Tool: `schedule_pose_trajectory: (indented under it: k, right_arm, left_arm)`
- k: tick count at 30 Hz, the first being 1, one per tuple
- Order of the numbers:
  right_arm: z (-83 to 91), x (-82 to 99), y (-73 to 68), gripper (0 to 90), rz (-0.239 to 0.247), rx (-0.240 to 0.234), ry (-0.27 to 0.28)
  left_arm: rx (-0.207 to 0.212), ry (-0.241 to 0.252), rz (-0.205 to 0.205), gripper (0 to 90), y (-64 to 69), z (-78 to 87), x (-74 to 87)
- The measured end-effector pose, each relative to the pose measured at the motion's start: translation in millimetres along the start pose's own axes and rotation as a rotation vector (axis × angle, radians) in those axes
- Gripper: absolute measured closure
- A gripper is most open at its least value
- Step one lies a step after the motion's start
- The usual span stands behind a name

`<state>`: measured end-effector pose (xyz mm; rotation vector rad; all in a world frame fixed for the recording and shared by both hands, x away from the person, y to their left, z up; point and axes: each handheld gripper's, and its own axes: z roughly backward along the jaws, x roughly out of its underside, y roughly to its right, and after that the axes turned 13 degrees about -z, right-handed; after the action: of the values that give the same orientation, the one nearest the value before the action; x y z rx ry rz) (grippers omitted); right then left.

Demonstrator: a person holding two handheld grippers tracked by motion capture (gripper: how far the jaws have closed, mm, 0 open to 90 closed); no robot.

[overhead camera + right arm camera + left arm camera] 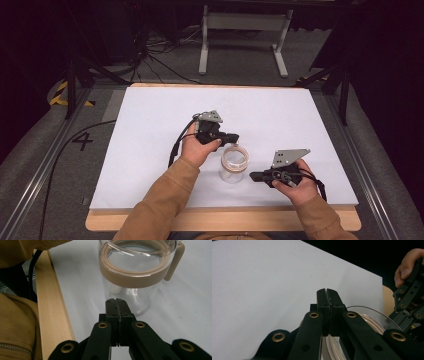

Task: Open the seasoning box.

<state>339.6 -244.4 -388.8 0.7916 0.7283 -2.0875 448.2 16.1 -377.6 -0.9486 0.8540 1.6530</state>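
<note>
Jar (233,163) stands between both closed, empty jaws.

Clear jar (130,293), tan band (135,278)

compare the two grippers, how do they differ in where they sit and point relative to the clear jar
The left gripper hangs at the far-left rim of the clear jar, looking across its mouth; the right gripper sits lower, near the table edge, aimed at the jar's side wall. The left gripper is farther up the white table; the right gripper is closer to the person. Both have jaws shut, holding nothing.
</note>
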Motion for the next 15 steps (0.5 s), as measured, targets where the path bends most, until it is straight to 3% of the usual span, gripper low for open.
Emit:
schedule_pose_trajectory:
  k: [15]
  right_arm:
    - [4.4, -7.2, -6.1, 90.0, -0.009, 0.003, 0.08]
  left_arm:
    - [0.002, 0.01, 0.04, 90.0, -2.0, -0.7, 1.9]
